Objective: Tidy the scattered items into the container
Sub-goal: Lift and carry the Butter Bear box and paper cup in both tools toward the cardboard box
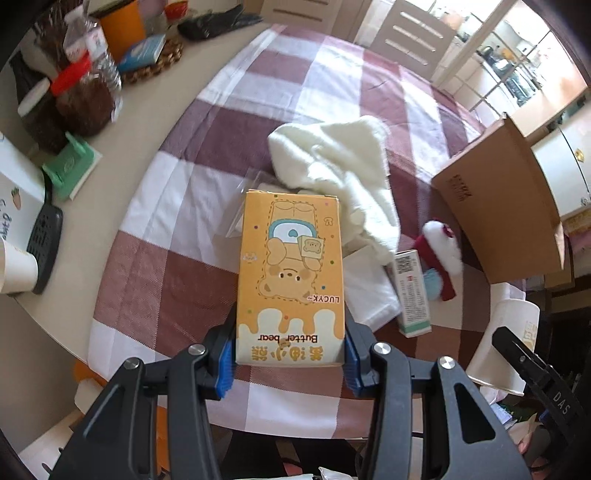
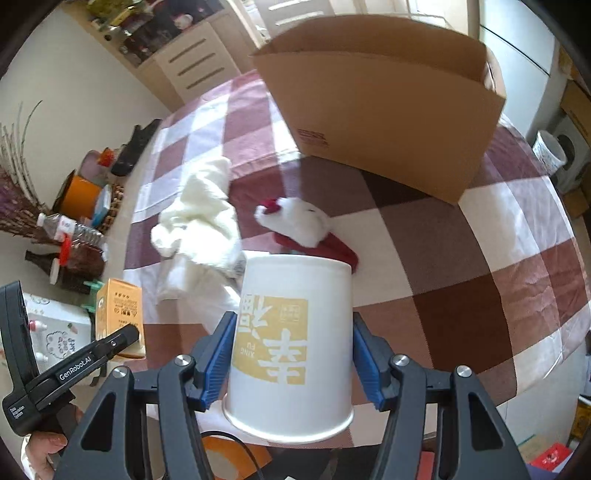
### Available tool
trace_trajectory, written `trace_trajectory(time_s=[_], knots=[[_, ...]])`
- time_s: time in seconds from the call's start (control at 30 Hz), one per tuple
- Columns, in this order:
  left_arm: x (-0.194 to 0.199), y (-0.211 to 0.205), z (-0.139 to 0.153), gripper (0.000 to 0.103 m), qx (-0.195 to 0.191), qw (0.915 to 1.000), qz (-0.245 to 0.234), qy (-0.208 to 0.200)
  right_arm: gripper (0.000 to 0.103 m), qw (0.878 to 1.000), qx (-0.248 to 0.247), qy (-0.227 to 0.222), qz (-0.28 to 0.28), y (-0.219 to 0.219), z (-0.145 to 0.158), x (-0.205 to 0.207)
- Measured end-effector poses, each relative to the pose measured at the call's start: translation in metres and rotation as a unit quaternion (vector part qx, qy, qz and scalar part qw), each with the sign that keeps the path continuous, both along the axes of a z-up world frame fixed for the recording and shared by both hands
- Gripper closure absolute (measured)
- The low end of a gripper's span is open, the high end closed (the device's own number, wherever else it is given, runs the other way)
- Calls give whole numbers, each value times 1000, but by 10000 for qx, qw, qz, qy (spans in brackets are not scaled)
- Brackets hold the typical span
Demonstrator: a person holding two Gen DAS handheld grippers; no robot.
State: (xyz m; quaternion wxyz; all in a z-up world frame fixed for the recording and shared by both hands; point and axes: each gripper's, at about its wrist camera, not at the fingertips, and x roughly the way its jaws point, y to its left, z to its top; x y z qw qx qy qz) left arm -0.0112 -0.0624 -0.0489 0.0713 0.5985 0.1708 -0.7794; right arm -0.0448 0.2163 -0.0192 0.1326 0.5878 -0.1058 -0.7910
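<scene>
My left gripper [image 1: 290,363] is shut on an orange Butter bear box [image 1: 290,277] and holds it over the checked tablecloth; the box also shows in the right wrist view [image 2: 119,308]. My right gripper [image 2: 291,360] is shut on a white paper cup [image 2: 291,343] with gold print, held with its rim toward me; it shows in the left wrist view [image 1: 506,343]. The open cardboard box [image 2: 376,99] stands at the far side, also in the left wrist view [image 1: 506,203]. A white towel [image 1: 332,170], a red and white Santa hat [image 2: 306,229] and a small green-white carton [image 1: 412,291] lie on the cloth.
A white plastic packet [image 1: 369,291] lies under the towel's edge. Bottles [image 1: 92,55], an orange cup [image 1: 122,29], a green holder [image 1: 70,162], a black remote [image 1: 44,240] and a paper cup [image 1: 14,269] crowd the table's left side. A chair [image 1: 410,33] stands beyond.
</scene>
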Motion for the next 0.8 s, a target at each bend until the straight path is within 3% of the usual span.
trace_trajectory(time_s=[0.43,0.8], knots=[[11,22,33,56,-171,9983,-413,373,43,9992,-52,341,218,-10,32,26],[13,48,50,56,-253,9942,-873,579,43,9985,-10,551,52,0,44,40]])
